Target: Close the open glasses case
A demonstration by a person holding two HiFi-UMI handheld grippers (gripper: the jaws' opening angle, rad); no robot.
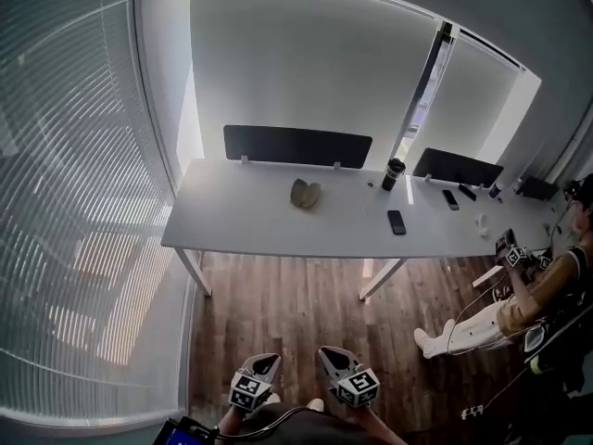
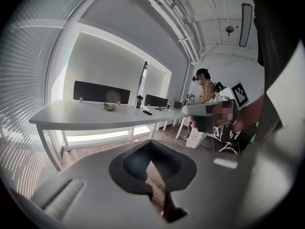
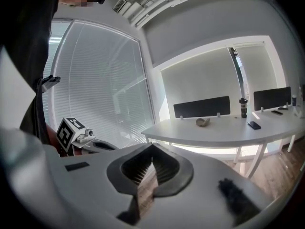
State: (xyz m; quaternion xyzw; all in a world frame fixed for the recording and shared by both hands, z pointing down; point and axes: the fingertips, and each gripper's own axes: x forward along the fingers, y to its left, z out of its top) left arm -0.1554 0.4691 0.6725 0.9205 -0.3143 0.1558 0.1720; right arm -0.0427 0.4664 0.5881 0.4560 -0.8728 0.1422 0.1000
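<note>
Glasses case (image 1: 305,194) open on desk (image 1: 241,225), phone (image 1: 397,222), tumbler (image 1: 393,174) nearby, left tongs (image 1: 267,359) and right tongs (image 1: 326,352) closed

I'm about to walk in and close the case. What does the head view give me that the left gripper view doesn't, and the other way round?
Only the head view: the table top from above, with the glasses case plainly lying open, and the left gripper seen from outside, far short of the table.

Only the left gripper view: its own jaws together with nothing between them, and the ceiling pipes.

Both: the table, the case, the black tumbler, a phone and a second person at the far end.
</note>
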